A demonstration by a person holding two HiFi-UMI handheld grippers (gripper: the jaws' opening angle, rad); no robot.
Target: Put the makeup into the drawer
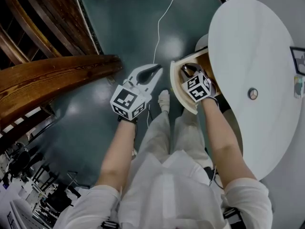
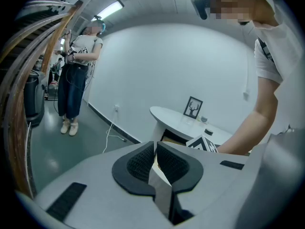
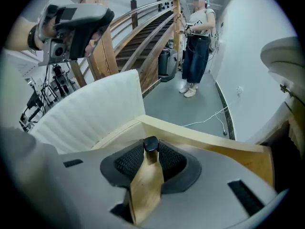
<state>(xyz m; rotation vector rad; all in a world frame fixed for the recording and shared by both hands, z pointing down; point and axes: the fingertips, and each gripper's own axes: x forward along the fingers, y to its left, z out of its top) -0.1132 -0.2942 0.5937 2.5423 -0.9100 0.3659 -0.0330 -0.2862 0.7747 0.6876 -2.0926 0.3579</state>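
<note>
Right gripper pinches small black-capped makeup between pads, angled down over open wooden drawer under round white surface. Left gripper has jaws together, empty, beside drawer above dark green floor.

The drawer juts out from under the left edge of the table. The right gripper sits over the drawer's inside, a makeup item between its 2 jaws. The left gripper hangs left of the drawer, above the floor. A picture frame stands at the table's right edge. A cable lies on the floor beyond the grippers.
</note>
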